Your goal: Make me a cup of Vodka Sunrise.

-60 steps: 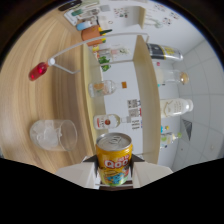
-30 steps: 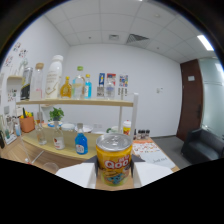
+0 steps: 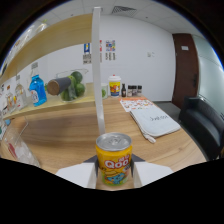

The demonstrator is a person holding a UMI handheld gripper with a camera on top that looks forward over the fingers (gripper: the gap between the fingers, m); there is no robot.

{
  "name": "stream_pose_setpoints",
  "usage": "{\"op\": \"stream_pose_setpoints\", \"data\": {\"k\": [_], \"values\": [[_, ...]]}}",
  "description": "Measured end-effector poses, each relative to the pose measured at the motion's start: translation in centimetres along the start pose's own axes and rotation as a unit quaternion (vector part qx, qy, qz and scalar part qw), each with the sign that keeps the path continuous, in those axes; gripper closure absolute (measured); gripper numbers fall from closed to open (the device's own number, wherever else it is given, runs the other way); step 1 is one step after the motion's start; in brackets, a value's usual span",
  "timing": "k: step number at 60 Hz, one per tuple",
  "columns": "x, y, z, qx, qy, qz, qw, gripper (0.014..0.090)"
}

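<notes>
A yellow Qoo drink can (image 3: 114,159) with a silver top stands upright between my gripper's (image 3: 114,176) two white fingers (image 3: 75,176), which press on its sides. The gripper is shut on the can and holds it over a wooden table (image 3: 75,132). A clear glass (image 3: 17,147) stands on the table to the left of the fingers. Beyond, on a raised wooden shelf (image 3: 55,102), a blue bottle (image 3: 37,90) stands beside green fruit (image 3: 76,85).
A white upright post (image 3: 97,75) rises just beyond the can. A white cloth bag (image 3: 156,122) and a printed sheet (image 3: 136,104) lie to the right. A yellow-lidded jar (image 3: 115,86) and small dark bottles (image 3: 131,90) stand at the far edge. A black chair (image 3: 200,125) sits right.
The view has swung from looking along the bottle shelf to facing the table's far end and the room. The can stays gripped in the fingers throughout.
</notes>
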Motion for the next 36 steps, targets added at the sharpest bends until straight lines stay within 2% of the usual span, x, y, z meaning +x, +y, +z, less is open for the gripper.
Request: {"op": "stream_pose_setpoints", "data": {"k": [15,36], "values": [[-0.1,1.9,1.0,-0.025,0.002,0.0,1.0,0.0534],[0.1,3.1,-0.6,-0.023,0.004,-0.009,1.0,0.0501]]}}
